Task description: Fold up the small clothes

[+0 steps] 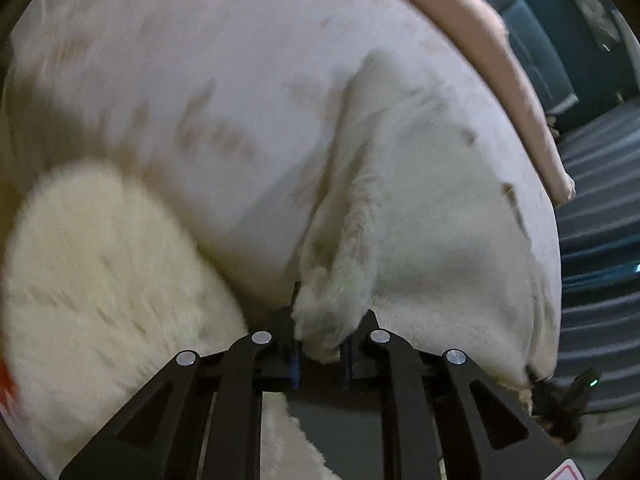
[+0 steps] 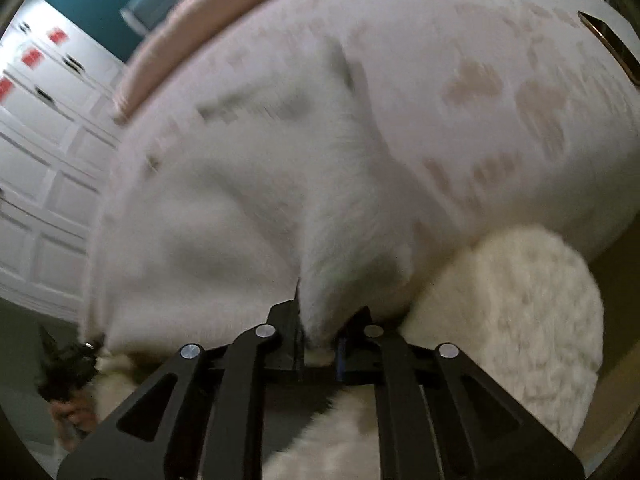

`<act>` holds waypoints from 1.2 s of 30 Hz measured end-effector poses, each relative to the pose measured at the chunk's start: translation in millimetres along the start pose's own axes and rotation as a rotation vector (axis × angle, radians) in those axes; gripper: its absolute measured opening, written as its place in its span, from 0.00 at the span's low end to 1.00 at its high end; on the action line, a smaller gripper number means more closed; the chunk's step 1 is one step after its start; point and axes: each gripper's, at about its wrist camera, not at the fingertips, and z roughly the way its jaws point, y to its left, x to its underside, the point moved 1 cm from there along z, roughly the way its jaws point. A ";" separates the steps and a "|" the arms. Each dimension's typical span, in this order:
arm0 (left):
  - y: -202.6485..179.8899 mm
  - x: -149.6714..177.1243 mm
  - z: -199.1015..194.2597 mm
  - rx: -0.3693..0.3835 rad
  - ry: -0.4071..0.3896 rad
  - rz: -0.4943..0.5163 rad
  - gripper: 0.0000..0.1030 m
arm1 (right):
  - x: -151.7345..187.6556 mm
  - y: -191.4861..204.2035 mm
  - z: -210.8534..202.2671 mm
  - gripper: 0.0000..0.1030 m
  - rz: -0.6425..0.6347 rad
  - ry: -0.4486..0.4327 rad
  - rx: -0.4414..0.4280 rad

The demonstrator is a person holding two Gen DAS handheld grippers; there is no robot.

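Two tongs' pinches puckering fluffy white garment [image 1: 400, 208]

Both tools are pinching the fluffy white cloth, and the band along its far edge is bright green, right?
Not quite. Both tools do pinch the fluffy white cloth: the left tool and the right tool each have a bunch of it between their fingers. But the band along the far edge is pale pink, not green, as the left wrist view shows.
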 end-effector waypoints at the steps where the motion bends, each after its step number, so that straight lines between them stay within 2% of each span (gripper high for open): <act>1: -0.6 0.0 -2.4 -0.001 -0.021 -0.007 0.19 | -1.2 -1.8 -1.3 0.16 0.019 0.009 0.001; 2: -6.6 -1.6 -10.3 -0.008 -0.048 0.009 0.21 | -3.9 -1.4 -7.3 0.19 0.024 -0.008 -0.004; 4: -19.7 -6.1 -31.1 -0.055 -0.106 0.059 0.24 | -12.4 -0.2 -29.1 0.43 0.011 -0.079 0.033; 5: -25.4 -8.8 -39.9 -0.071 -0.134 0.081 0.29 | -18.6 1.4 -45.0 0.48 -0.015 -0.133 0.069; 6: -32.5 -13.5 -51.4 -0.078 -0.180 0.109 0.39 | -23.5 3.1 -55.2 0.54 -0.035 -0.174 0.080; 7: -39.6 -17.9 -63.7 -0.085 -0.234 0.133 0.53 | -28.5 5.3 -65.1 0.57 -0.057 -0.213 0.086; 9: -54.2 -30.0 -79.1 -0.075 -0.317 0.163 0.65 | -47.4 13.0 -77.3 0.63 -0.113 -0.275 0.097; 10: -62.0 -38.6 -79.8 -0.053 -0.333 0.179 0.66 | -56.4 18.1 -77.8 0.65 -0.136 -0.290 0.088; 12: -82.5 -59.7 -66.3 -0.019 -0.320 0.200 0.72 | -74.5 29.1 -67.8 0.66 -0.171 -0.304 0.064; 15: -104.3 -89.8 -25.7 0.003 -0.278 0.245 0.73 | -97.8 38.2 -34.4 0.66 -0.194 -0.280 0.045; 18: -115.2 -111.8 27.5 0.004 -0.147 0.237 0.73 | -115.9 45.7 12.7 0.66 -0.174 -0.199 0.048; 19: -113.6 -116.8 45.4 -0.021 -0.109 0.211 0.73 | -118.8 46.4 24.0 0.65 -0.173 -0.176 0.052; 20: -113.8 -115.9 54.6 -0.024 -0.089 0.198 0.72 | -119.5 48.5 37.2 0.62 -0.175 -0.150 0.074; 21: -111.0 -114.9 60.0 -0.024 -0.075 0.190 0.58 | -118.2 51.1 43.9 0.47 -0.183 -0.141 0.110; 22: -107.2 -113.9 61.6 -0.022 -0.069 0.187 0.29 | -115.4 52.4 45.6 0.21 -0.205 -0.137 0.143; 23: -106.9 -113.2 59.2 -0.013 -0.070 0.204 0.12 | -114.1 53.6 42.2 0.05 -0.215 -0.142 0.140; 24: -107.3 -113.6 55.3 0.003 -0.072 0.218 0.07 | -113.3 54.1 35.6 0.07 -0.211 -0.151 0.116; 27: -116.1 -119.9 26.0 0.051 -0.149 0.231 0.06 | -120.8 63.6 -8.3 0.06 -0.214 -0.278 0.045; 30: -139.5 -135.5 -17.2 0.092 -0.279 0.262 0.06 | -139.5 76.5 -62.6 0.06 -0.192 -0.441 -0.097; 32: -149.3 -150.5 -31.3 0.100 -0.349 0.269 0.06 | -154.3 82.5 -83.9 0.06 -0.177 -0.533 -0.137; 34: -152.7 -162.4 -26.2 0.087 -0.356 0.266 0.06 | -168.3 82.0 -79.2 0.06 -0.156 -0.544 -0.141; 36: -150.7 -170.6 1.2 0.026 -0.322 0.277 0.07 | -183.3 72.4 -36.5 0.06 -0.130 -0.479 -0.062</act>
